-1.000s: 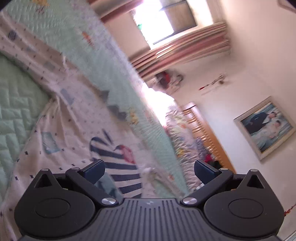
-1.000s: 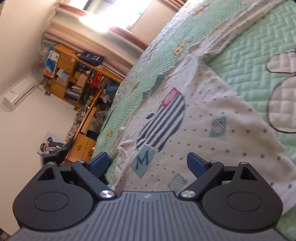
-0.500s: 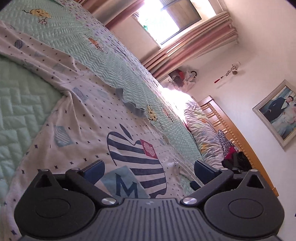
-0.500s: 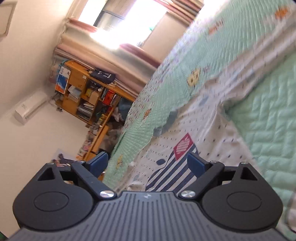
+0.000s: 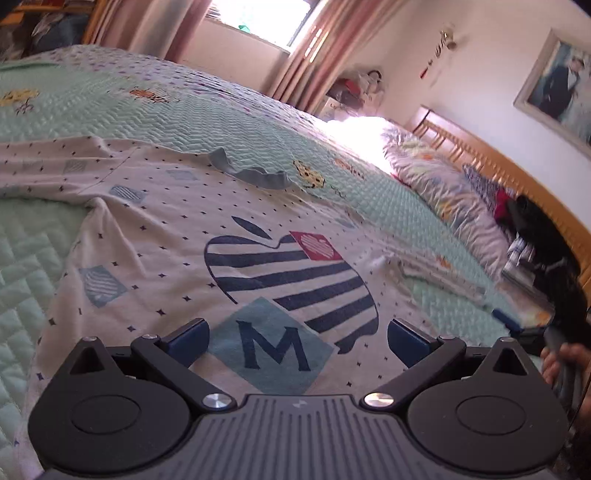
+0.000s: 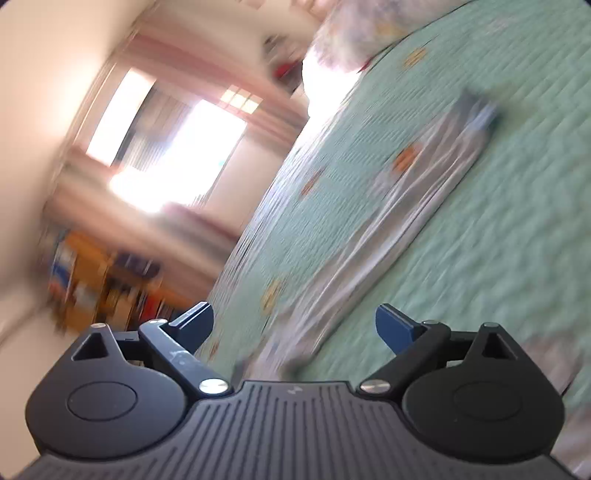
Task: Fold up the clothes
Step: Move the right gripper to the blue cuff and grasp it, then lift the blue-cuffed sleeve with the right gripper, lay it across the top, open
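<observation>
Below the left claw [image 5: 297, 341], a white long-sleeved shirt [image 5: 177, 229] is seen spread flat on the mint-green quilted bedspread [image 5: 229, 122] of a bed. Its fingers are held wide apart with nothing between them, and the shirt's chest print is framed in the gap: a navy striped apple [image 5: 291, 273] with a red patch, and a teal square bearing the letter M [image 5: 273, 349] just ahead of the fingertips. Whether the shirt is touched by the claw cannot be told. The blue-grey collar [image 5: 255, 173] lies further off, toward the window [image 5: 258, 18], and one sleeve is stretched out to the left. A patterned pillow [image 5: 439, 184] is set near the wooden headboard [image 5: 517, 173], and a framed photograph [image 5: 557, 74] is hung on the wall. At the right edge, part of a hand [image 5: 565, 365] is visible.

The right wrist view is heavily blurred. The right claw [image 6: 294, 325] is likewise held apart and empty, above the bedspread [image 6: 517, 206], where a pale strip of cloth [image 6: 402, 221], probably a sleeve, is laid ahead of it. A bookshelf [image 6: 103, 280] is made out at the left.
</observation>
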